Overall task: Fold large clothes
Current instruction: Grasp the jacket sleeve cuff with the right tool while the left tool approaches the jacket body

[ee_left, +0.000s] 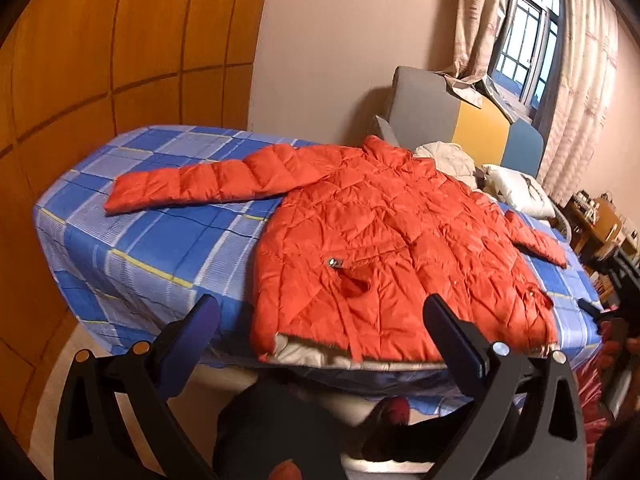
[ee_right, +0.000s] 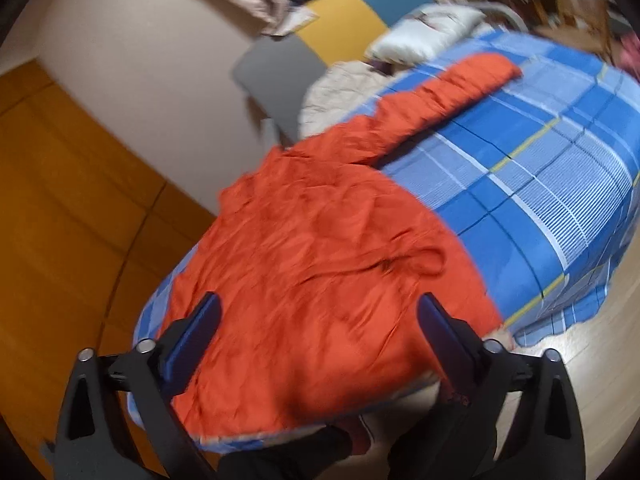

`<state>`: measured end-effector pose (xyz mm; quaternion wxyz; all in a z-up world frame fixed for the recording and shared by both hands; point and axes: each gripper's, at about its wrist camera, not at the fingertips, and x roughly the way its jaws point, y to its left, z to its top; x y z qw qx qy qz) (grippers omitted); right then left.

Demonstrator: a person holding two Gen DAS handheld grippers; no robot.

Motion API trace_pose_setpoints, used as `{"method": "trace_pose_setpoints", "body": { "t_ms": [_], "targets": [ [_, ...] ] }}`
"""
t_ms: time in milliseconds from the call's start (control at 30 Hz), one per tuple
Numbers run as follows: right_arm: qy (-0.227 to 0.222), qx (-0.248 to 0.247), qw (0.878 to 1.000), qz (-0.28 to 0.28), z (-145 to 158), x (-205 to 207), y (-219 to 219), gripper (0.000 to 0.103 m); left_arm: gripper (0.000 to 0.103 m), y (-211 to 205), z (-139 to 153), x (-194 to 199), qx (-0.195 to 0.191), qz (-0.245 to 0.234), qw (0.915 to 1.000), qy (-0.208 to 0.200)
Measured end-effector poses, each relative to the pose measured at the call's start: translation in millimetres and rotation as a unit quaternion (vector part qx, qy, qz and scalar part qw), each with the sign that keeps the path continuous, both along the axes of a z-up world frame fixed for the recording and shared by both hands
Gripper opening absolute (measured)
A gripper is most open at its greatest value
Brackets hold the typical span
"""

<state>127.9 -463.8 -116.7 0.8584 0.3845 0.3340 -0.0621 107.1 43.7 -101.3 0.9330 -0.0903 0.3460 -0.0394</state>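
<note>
An orange quilted jacket (ee_left: 380,240) lies flat on a bed with a blue plaid sheet (ee_left: 132,232). One sleeve (ee_left: 192,188) stretches out to the left, the other (ee_left: 536,240) to the right. Its hem with grey lining (ee_left: 316,356) lies at the bed's near edge. My left gripper (ee_left: 320,320) is open and empty, hovering just before the hem. In the right wrist view the jacket (ee_right: 320,248) fills the middle, one sleeve (ee_right: 456,88) reaching away over the sheet (ee_right: 540,184). My right gripper (ee_right: 318,316) is open and empty above the jacket's near part.
A grey, yellow and blue headboard (ee_left: 472,120) stands at the far end, with a white pillow (ee_left: 516,188) and a cream quilt (ee_left: 448,156). An orange wooden wardrobe (ee_left: 100,60) stands left. A curtained window (ee_left: 524,48) and a cluttered desk (ee_left: 600,220) are at the right.
</note>
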Motion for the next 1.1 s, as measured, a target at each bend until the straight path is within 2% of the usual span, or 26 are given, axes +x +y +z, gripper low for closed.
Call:
{"method": "trace_pose_setpoints", "body": {
  "t_ms": [33, 133, 200, 333, 467, 500, 567, 733, 833, 933, 1000, 1100],
  "targets": [
    [0.006, 0.006, 1.0, -0.01, -5, 10, -11, 0.089, 0.101, -1, -2, 7, -0.006, 0.003, 1.0, 0.0],
    [0.016, 0.015, 0.999, -0.03, -16, 35, -40, 0.088, 0.101, -11, -6, 35, 0.001, -0.007, 0.9999, 0.01],
    [0.022, 0.027, 0.998, -0.046, -23, 50, -59, 0.088, 0.101, -19, -9, 56, -0.007, -0.012, 0.9996, 0.024],
    [0.026, 0.049, 0.994, -0.091, -36, 77, -111, 0.085, 0.101, -46, -11, 100, 0.031, -0.014, 0.9987, 0.039],
    [0.047, 0.036, 0.99, -0.13, -44, 106, -155, 0.085, 0.101, -67, -19, 140, 0.054, -0.012, 0.997, 0.054],
    [0.05, 0.032, 0.989, -0.138, -46, 115, -167, 0.08, 0.101, -72, -22, 151, 0.056, -0.013, 0.9966, 0.059],
    [0.054, 0.023, 0.987, -0.153, -49, 130, -186, 0.079, 0.101, -77, -28, 169, 0.061, -0.009, 0.9963, 0.06],
    [0.072, 0.007, 0.981, -0.181, -67, 164, -229, 0.079, 0.101, -90, -48, 221, 0.056, -0.01, 0.9957, 0.072],
    [0.09, 0.016, 0.974, -0.208, -83, 171, -254, 0.079, 0.101, -101, -57, 249, 0.064, -0.015, 0.9948, 0.077],
    [0.101, 0.058, 0.963, -0.243, -93, 171, -277, 0.073, 0.101, -111, -58, 275, 0.067, -0.023, 0.9912, 0.113],
    [0.114, 0.07, 0.956, -0.26, -92, 169, -288, 0.073, 0.101, -118, -54, 285, 0.086, -0.021, 0.9895, 0.115],
    [0.125, 0.074, 0.953, -0.267, -89, 170, -295, 0.071, 0.101, -124, -47, 290, 0.087, -0.012, 0.9896, 0.114]
  ]
}}
